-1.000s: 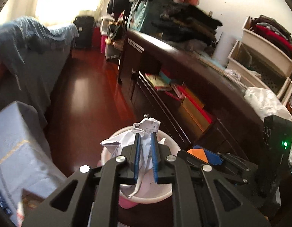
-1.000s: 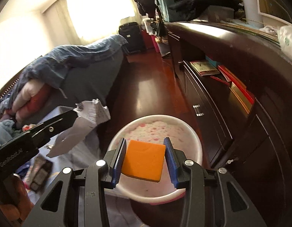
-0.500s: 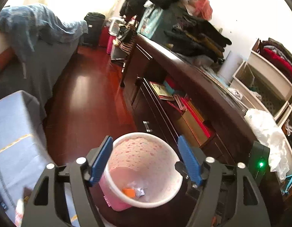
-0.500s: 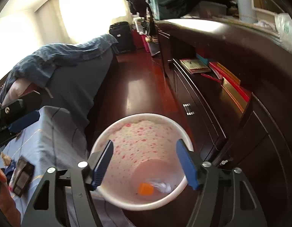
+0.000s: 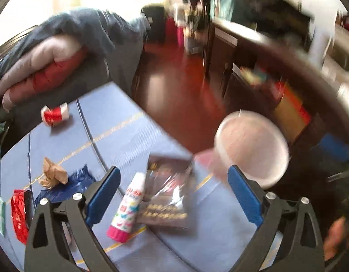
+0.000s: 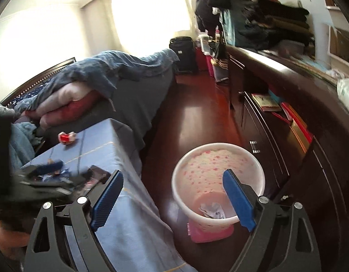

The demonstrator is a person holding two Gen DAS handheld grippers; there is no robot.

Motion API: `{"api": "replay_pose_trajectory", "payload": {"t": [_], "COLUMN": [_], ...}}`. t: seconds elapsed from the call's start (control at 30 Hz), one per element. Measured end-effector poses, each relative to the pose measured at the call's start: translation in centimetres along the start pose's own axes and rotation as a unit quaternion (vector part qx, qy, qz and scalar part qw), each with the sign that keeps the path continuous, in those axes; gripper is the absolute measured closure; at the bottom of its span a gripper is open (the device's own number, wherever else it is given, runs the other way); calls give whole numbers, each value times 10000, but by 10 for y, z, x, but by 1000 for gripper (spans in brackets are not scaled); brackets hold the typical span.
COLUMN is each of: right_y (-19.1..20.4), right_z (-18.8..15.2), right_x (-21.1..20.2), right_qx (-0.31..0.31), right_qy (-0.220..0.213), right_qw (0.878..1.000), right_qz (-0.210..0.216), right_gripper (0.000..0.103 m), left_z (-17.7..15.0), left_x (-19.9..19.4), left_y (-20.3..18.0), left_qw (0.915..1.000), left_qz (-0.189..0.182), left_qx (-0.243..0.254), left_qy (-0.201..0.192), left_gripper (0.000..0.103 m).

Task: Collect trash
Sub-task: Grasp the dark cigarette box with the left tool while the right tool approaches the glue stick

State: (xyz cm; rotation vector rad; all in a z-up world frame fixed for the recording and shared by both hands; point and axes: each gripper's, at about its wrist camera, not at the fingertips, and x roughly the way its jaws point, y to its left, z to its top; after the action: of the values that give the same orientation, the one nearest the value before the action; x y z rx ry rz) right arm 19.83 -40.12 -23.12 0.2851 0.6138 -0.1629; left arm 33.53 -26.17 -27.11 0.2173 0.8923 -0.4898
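Observation:
The pink speckled trash bin stands on the floor beside the blue-clothed table, with crumpled paper inside; it is blurred in the left wrist view. My left gripper is open and empty above the table, over a dark shiny wrapper and a glue stick. A brown paper ball, a blue wrapper, a red wrapper and a red-white roll lie on the table. My right gripper is open and empty, between the table and the bin.
A bed with a blue quilt lies behind the table. A long dark dresser with books and piled clothes runs along the right. A dark red wooden floor lies between them. A black suitcase stands at the far end.
Both grippers opened over the bin a second ago, dropping crumpled paper and an orange piece. Since then the left gripper has swung left over the table; the right has backed off slightly.

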Motion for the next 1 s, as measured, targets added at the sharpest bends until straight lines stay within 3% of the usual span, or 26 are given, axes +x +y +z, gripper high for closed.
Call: {"api": "replay_pose_trajectory", "payload": {"t": [0.1,0.2,0.33,0.43,0.53,0.73,0.87,1.0], "right_y": [7,9,8,10,16,41,76,114], "right_z": [2,2,3,5,6,-1,-12,-27], "right_x": [-12,-20,-27,-31,-34,-28,-11,10], "right_qx": [-45,-45,-49,-22,-54,-304,-564,-840], "right_qy": [-77,-117,-129,-130,-146,30,359,721], "right_qw": [10000,9999,9999,9999,9999,9991,9959,9891], "right_qz": [20,11,-19,-3,33,277,618,969], "right_gripper": [13,13,13,13,13,13,13,13], "left_z": [-2,-2,-1,-2,-4,-15,-31,-52], "left_x": [23,31,39,42,31,-19,-64,-102], "left_y": [6,7,-2,-1,11,46,86,127], "left_qw": [9996,9995,9980,9971,9986,9994,9950,9853], "left_qz": [26,20,40,10,-126,-28,13,74], "left_qx": [65,192,575,712,476,-124,-732,-1410], "left_qy": [270,233,267,272,168,-307,-681,-957], "left_gripper": [7,9,29,49,50,49,48,48]}}
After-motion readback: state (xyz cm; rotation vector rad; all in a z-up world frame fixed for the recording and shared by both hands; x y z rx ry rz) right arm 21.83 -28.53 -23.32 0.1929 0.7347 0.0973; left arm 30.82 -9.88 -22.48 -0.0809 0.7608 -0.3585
